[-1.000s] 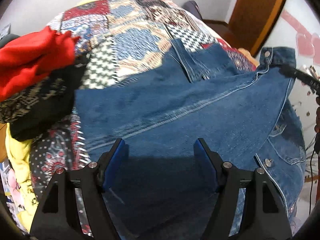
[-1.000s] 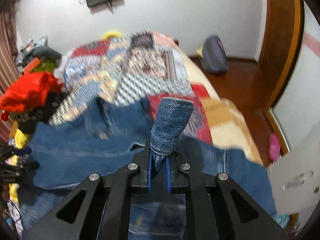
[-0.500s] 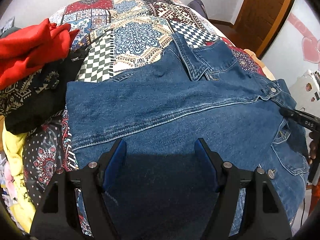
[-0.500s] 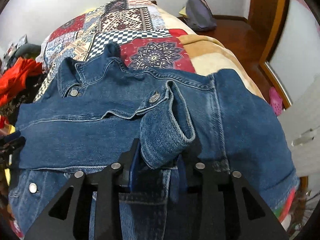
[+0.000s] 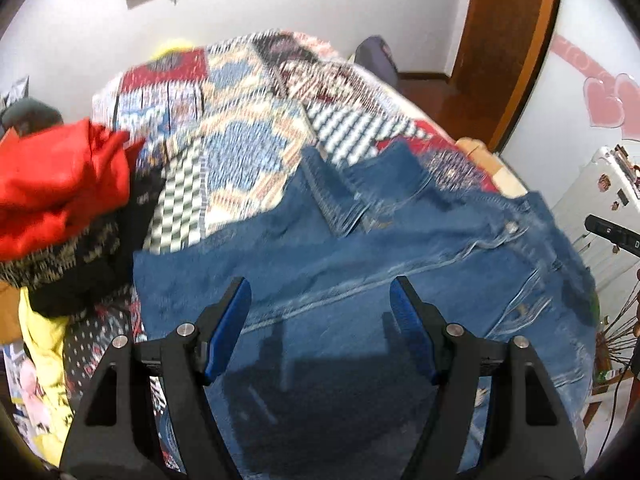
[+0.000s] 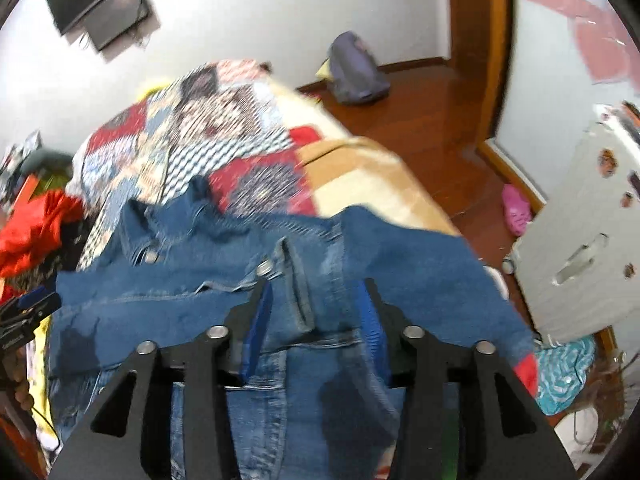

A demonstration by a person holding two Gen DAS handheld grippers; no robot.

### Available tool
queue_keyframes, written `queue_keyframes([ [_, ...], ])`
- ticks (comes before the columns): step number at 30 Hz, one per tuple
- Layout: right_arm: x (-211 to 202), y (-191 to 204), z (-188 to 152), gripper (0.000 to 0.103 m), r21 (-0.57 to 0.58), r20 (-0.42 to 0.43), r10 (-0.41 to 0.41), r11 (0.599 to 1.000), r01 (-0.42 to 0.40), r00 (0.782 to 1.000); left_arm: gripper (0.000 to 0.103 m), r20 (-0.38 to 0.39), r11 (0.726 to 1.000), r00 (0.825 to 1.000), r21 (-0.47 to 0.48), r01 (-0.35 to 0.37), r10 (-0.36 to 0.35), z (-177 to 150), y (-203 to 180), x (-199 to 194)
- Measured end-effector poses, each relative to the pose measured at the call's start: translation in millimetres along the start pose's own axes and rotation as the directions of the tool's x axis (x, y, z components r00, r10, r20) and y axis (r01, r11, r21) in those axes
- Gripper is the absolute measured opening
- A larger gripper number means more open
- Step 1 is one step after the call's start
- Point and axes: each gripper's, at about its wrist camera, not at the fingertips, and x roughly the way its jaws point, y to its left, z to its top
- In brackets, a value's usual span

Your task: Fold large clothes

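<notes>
A blue denim jacket (image 5: 400, 256) lies spread on the patchwork quilt (image 5: 248, 148) of a bed, with a sleeve folded across its body. My left gripper (image 5: 320, 300) is open and empty, just above the jacket's near part. My right gripper (image 6: 316, 300) is open over the jacket (image 6: 192, 304), its jaws on either side of the sleeve cuff (image 6: 296, 280), which lies loose on the jacket. The tip of the right gripper shows at the right edge of the left wrist view (image 5: 612, 234).
A pile of red (image 5: 60, 176), black and yellow clothes lies at the bed's left side. A wooden door frame (image 6: 496, 52), a grey bag (image 6: 356, 68) on the wood floor and a white cabinet (image 6: 588, 240) are to the right of the bed.
My right gripper opened and let go of the sleeve cuff, which now lies on the jacket. Both grippers have lifted and tilted up, so more of the room shows.
</notes>
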Motion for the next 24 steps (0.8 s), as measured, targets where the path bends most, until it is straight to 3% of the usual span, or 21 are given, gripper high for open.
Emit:
queue_keyframes([
  [4,-16.2,-30.6,-4.9,0.056,0.074,0.039,-0.053,0.996,0.050,0.998,0.071,0.059,1.000,0.998,0.005,0.020,-0.020,12.1,-15.6,-15.2],
  [9,-10.3,-80.0,-26.2,0.058,0.222,-0.023,-0.076,0.972,0.079,0.997,0.071,0.092,0.998,0.994,-0.004,0.061,-0.060,19.7,-29.4,-24.2],
  [16,36.1,-149.8,-68.1,0.058,0.489,-0.156,0.017,0.870,0.062,0.988,0.071,0.060,0.998,0.997,0.010,0.057,-0.057,16.0,-42.3,-15.8],
  [24,67.0,-184.3,-62.2,0.060,0.614,-0.120,0.047,0.789,0.037,0.992,0.071,0.024,0.999,0.999,-0.025,0.047,-0.046,10.1,-35.4,-6.5],
])
